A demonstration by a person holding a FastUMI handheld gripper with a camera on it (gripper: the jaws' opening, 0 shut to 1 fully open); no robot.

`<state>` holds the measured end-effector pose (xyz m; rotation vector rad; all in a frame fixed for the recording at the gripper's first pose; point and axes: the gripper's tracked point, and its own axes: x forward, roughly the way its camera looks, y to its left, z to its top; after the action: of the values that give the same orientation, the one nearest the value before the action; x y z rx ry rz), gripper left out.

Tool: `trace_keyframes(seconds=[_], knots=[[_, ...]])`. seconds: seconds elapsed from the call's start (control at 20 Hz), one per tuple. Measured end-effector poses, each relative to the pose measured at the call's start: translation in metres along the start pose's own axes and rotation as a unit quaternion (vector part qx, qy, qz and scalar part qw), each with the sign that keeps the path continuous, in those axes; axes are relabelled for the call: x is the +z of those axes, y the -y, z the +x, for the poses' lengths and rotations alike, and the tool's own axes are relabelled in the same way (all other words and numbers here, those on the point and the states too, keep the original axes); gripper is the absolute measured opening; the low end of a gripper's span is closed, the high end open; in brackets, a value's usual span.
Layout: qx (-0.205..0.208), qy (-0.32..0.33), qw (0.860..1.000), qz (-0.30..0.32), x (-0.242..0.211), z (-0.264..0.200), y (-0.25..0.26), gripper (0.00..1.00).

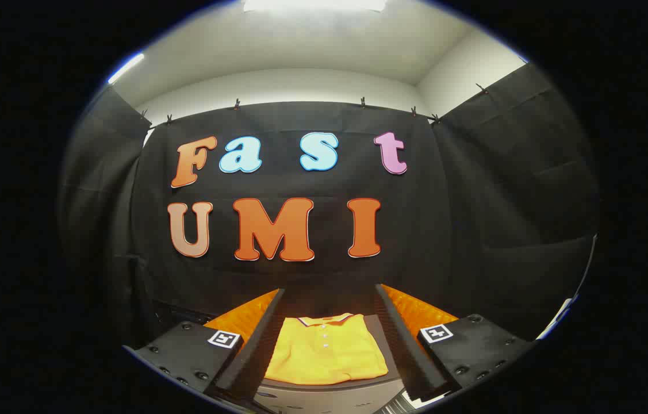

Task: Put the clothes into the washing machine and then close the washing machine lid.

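A folded yellow polo shirt (326, 352) with a dark-trimmed collar and small white buttons lies flat on a dark grey surface (388, 345), between and below my two fingers. My gripper (329, 296) is open, its fingers spread wide to either side of the shirt and not touching it. A pale grey edge (324, 397), perhaps the washing machine's top, shows just under the shirt; I cannot tell whether a lid is there.
Black cloth walls close the booth ahead and on both sides. A white edge (559, 316) shows beyond the right finger, low on the right wall. White walls and a bright ceiling light (315, 4) rise above the cloth.
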<state>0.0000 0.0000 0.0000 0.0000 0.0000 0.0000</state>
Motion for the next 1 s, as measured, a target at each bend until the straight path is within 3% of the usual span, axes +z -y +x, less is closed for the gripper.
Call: trace_keyframes(seconds=[0.75, 1.0], knots=[[0.017, 0.005, 1.000, -0.008, 0.010, -0.008, -0.012, 0.98], [0.024, -0.009, 0.999, -0.024, 0.015, 0.010, -0.022, 0.98]])
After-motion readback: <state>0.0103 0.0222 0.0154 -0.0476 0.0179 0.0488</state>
